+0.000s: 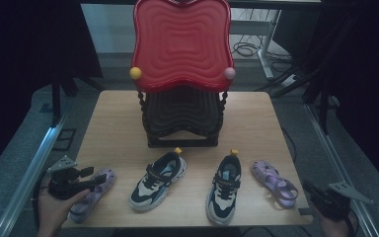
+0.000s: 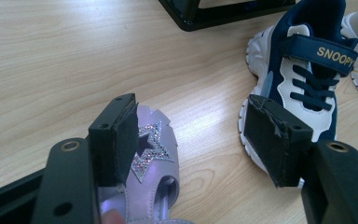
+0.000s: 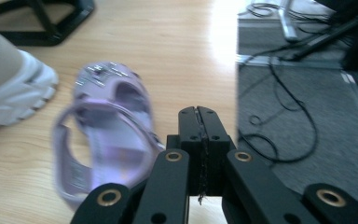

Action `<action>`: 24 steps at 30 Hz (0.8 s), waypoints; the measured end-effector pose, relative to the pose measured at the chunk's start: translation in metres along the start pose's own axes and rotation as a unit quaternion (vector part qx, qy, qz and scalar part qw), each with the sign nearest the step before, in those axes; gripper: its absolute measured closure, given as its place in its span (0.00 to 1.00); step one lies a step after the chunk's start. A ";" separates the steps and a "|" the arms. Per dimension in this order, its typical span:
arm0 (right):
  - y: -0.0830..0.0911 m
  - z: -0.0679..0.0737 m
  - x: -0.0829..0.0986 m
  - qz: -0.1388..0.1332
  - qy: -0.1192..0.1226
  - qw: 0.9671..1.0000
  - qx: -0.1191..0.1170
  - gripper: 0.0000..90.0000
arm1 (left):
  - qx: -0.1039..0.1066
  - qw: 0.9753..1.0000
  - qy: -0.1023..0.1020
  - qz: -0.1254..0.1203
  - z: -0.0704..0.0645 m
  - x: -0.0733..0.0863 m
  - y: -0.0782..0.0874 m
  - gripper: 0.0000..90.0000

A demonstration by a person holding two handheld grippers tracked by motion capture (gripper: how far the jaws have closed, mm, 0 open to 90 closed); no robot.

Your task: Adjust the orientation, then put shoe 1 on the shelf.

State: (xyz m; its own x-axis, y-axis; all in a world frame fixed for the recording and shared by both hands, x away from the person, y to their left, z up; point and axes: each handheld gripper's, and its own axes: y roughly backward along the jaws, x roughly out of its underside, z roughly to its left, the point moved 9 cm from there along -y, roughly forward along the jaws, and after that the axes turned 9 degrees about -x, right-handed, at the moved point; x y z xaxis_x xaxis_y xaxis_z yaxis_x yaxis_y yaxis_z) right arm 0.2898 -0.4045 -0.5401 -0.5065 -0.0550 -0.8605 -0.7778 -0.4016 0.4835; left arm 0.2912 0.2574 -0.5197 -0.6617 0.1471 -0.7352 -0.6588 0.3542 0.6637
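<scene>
Four shoes lie in a row near the table's front edge. My left gripper (image 1: 94, 180) is open, low over the left purple sandal (image 1: 91, 195). In the left gripper view my left gripper (image 2: 196, 140) has one pad over the toe of that star-decorated sandal (image 2: 154, 150). Its other pad stands before the navy and white Snoopy sneaker (image 2: 307, 79). My right gripper (image 1: 310, 188) is at the table's front right corner. In the right gripper view my right gripper (image 3: 200, 135) is shut on nothing, just right of the right purple sandal (image 3: 107, 126).
A rack with a red top shelf (image 1: 181, 44) and a black lower shelf (image 1: 182, 116) stands mid-table behind the shoes. Two sneakers (image 1: 158, 180) (image 1: 224, 190) lie between the sandals. Right of the table edge (image 3: 237, 93) is grey floor with cables (image 3: 289, 121).
</scene>
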 end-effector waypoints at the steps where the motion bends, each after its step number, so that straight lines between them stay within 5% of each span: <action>1: -0.001 0.003 -0.002 -0.001 0.003 1.000 -0.008 1.00 | 0.000 1.000 0.000 0.000 0.000 0.000 0.000 0.40; 7: -0.007 0.024 -0.012 -0.006 0.012 0.998 -0.059 0.92 | -0.002 1.000 -0.002 0.001 0.000 0.001 0.001 0.40; 11: -0.010 0.035 -0.013 -0.004 0.035 0.997 -0.062 0.80 | -0.009 1.000 -0.003 -0.005 -0.003 0.001 0.006 0.40; 18: -0.018 0.039 -0.006 0.003 0.035 0.997 -0.075 0.70 | -0.015 0.999 -0.010 -0.031 -0.004 -0.005 0.019 0.40; 24: -0.024 0.047 -0.007 0.004 0.036 0.996 -0.087 0.65 | -0.012 0.999 0.007 -0.048 0.003 -0.001 0.034 0.41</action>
State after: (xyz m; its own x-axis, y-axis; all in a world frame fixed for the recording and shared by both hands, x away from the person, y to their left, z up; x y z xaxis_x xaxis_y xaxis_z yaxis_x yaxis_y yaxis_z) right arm 0.2950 -0.3518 -0.5379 -0.4793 -0.1226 -0.8690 -0.6946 -0.5522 0.4610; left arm 0.2705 0.2723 -0.4964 -0.5998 0.1000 -0.7939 -0.7280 0.3435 0.5933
